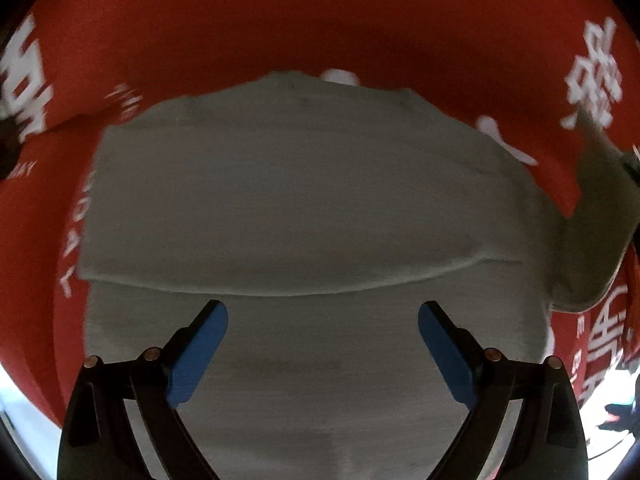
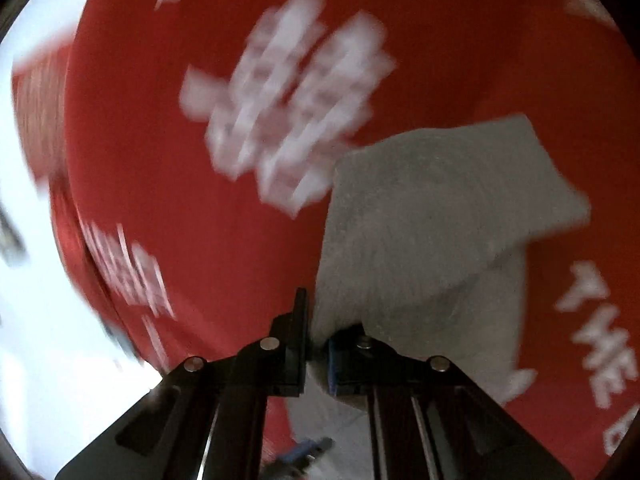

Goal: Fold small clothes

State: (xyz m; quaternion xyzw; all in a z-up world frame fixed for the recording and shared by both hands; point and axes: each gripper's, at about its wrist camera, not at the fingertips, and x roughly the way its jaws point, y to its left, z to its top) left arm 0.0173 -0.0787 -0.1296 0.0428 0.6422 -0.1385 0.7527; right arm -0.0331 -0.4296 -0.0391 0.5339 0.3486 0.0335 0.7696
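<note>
A small grey garment point(image 1: 296, 200) lies on a red cloth with white lettering, one flap of it folded over so that a fold edge runs across the left wrist view. Above its near part hangs my left gripper point(image 1: 323, 316), pointing almost straight down, its blue pads point(image 1: 200, 352) wide apart with only flat fabric below them. At the far right of that view a grey sleeve point(image 1: 600, 216) is drawn upward. In the blurred right wrist view my right gripper point(image 2: 318, 340) is shut on a pinch of the grey garment point(image 2: 432, 216), which rises off the red cloth from the jaws.
The red cloth point(image 1: 320, 28) with white printed characters covers the whole work surface. Its edge shows at the left of the right wrist view, with bright floor point(image 2: 36, 320) beyond. A small blue thing point(image 2: 308, 450) sits blurred beneath the right gripper.
</note>
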